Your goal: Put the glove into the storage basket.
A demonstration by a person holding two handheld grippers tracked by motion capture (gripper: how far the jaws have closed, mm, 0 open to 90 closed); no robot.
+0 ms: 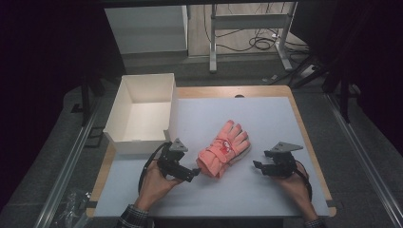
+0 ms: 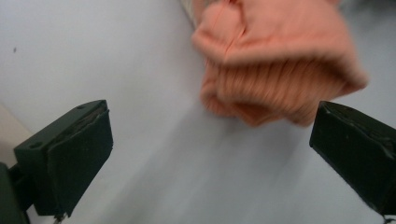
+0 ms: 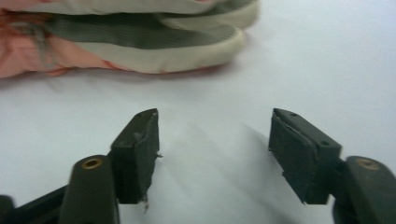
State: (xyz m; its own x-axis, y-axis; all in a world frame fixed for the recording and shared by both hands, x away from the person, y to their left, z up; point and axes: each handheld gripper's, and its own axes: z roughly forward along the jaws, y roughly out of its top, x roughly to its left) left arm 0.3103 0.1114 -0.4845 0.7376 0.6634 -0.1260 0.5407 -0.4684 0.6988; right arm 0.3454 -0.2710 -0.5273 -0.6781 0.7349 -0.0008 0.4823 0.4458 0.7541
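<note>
- White box stands beyond the left gripper, at the mat's far-left edge.
- Stacked pink gloves lie between both tools, cuffs toward the left gripper, fingers pointing away.
- Left gripper, nearer, gapes wide and empty.
- Right gripper is parted, holding nothing.

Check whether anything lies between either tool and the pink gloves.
Nothing visible does. The pink knitted gloves lie on bare grey mat, with the left tool just short of the cuffs and the right tool across a gap.
</note>
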